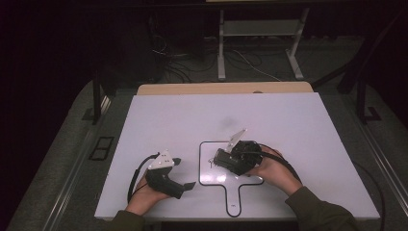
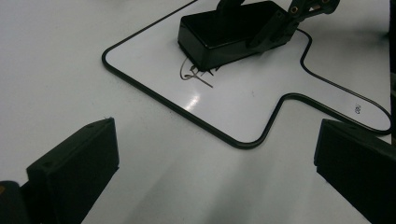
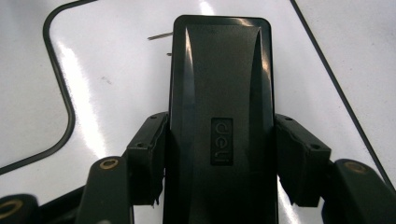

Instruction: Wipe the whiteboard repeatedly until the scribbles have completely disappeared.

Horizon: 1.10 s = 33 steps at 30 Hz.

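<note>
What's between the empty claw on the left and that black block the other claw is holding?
Mostly bare white table, then the whiteboard's black edge and a scribble just before the black eraser; the left gripper view shows it.

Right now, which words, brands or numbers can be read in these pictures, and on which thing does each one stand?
"deli": embossed brand on top of the black eraser, held between the right gripper jaws.
Black scribble on the small whiteboard, beside the eraser: handwriting, not readable as a word.
Tiny mark on the whiteboard's handle: too small to read.
</note>
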Each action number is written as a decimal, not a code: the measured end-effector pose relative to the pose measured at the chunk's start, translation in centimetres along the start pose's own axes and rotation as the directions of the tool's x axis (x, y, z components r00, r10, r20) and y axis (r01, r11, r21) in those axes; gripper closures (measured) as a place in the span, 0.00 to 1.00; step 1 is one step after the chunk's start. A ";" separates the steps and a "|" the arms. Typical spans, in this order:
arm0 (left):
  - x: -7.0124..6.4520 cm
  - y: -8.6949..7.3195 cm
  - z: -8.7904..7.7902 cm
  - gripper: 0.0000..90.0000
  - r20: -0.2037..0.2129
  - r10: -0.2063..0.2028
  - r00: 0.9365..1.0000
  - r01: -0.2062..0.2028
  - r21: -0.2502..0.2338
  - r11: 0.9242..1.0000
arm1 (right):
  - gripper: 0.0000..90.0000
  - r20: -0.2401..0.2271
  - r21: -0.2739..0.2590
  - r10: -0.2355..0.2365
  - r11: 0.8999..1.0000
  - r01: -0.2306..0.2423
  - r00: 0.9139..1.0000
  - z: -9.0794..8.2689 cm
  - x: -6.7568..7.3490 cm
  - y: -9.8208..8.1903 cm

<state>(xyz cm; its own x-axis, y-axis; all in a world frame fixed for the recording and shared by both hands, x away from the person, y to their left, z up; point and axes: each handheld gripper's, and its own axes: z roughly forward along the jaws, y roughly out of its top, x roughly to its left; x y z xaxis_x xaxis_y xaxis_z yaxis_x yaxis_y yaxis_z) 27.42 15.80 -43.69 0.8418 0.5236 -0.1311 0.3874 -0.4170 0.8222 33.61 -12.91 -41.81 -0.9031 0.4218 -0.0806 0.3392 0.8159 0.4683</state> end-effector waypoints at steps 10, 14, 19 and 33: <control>0.0 0.0 0.0 0.00 -0.001 0.000 1.000 0.000 0.000 1.000 | 0.43 0.037 0.013 0.040 0.999 -0.040 0.999 0.2 -2.6 0.0; 0.0 0.0 0.0 0.00 -0.001 0.001 1.000 -0.001 0.001 1.000 | 0.43 0.054 0.016 0.062 0.998 -0.063 0.997 0.3 -3.6 -0.1; 0.0 0.0 0.0 0.00 -0.002 -0.001 1.000 0.001 0.001 1.000 | 0.43 0.071 0.019 0.089 0.996 -0.091 0.993 0.4 -4.4 0.0; 0.0 0.0 0.0 0.00 -0.002 0.001 1.000 -0.001 0.002 1.000 | 0.43 0.039 0.025 0.007 1.000 -0.008 0.999 0.9 -1.9 1.7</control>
<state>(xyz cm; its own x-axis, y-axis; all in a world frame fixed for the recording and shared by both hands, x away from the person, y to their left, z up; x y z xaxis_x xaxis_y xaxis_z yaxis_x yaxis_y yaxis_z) 27.40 15.79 -43.70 0.8414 0.5246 -0.1296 0.3875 -0.4187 0.8213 36.15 -11.95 -41.67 -0.8898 0.4424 -0.1120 0.3526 0.8223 0.4466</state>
